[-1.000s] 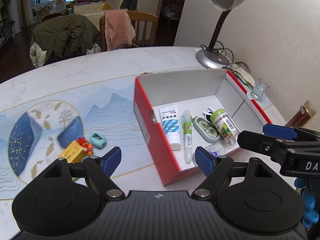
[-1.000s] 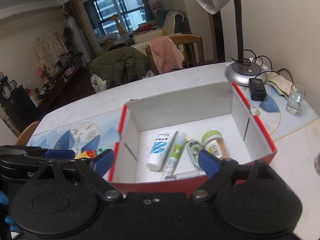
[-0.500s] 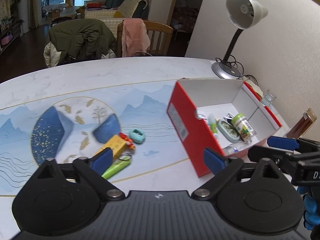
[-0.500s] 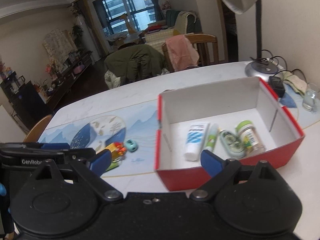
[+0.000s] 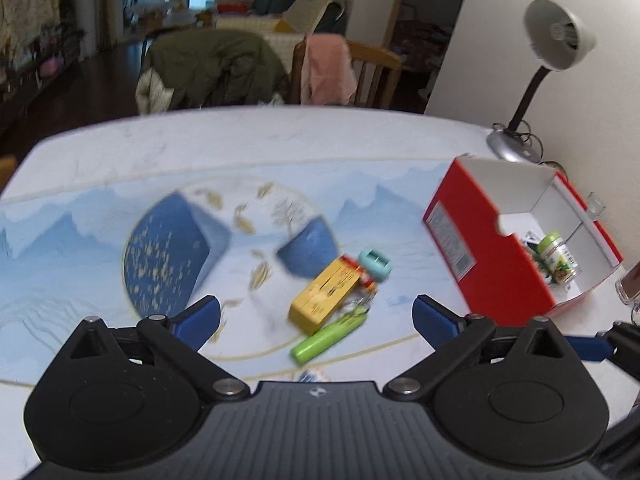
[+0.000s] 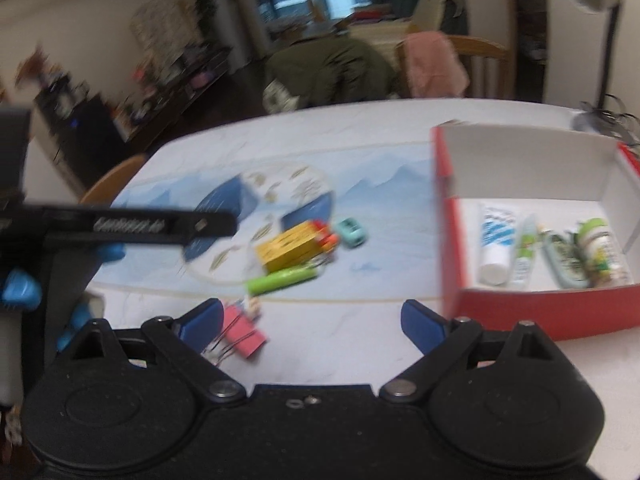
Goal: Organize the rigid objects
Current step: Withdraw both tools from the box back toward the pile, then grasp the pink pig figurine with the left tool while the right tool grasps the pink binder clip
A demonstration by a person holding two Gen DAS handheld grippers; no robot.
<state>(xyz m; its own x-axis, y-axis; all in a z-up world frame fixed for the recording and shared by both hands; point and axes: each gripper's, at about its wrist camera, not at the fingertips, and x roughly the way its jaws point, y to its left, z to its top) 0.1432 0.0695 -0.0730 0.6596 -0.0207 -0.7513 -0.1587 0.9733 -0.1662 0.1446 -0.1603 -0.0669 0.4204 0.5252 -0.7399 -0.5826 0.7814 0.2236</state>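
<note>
Down at the right of both views sits the red box (image 6: 520,312), white inside, already holding a white and blue tube (image 6: 496,246), a slim pale green stick (image 6: 525,252), a grey-green oval case (image 6: 568,258) and a green-capped bottle (image 6: 600,246), all lying side by side on its floor. I judge that much of the sorting done.

What I reckon is left lies out on the table, in the middle of each frame: a yellow box (image 5: 325,298), a green marker (image 5: 328,338) just in front of it and seemingly touching, a teal sharpener (image 5: 374,265) just behind, and some small red-orange bits (image 6: 325,236) at the yellow box's far end that I cannot make out through the blur. A pink item with thin wires (image 6: 244,334) lies nearer me, just beside my right tool's left pad.

My left gripper (image 5: 316,318) has its jaws opening, nearly spread to their limit, with nothing between them; the loose cluster sits just beyond the gap. My right gripper (image 6: 312,318) is spread wide too and carries nothing.

Everything rests on a pale marble-look table (image 5: 240,140) laid with a blue mountain-print mat (image 5: 80,232). A desk lamp (image 5: 556,44) stands in the upper right by the wall. Beyond the far edge are chairs draped with an olive jacket (image 5: 212,68) and a pink cloth (image 5: 328,68), then a dim living room with windows.
</note>
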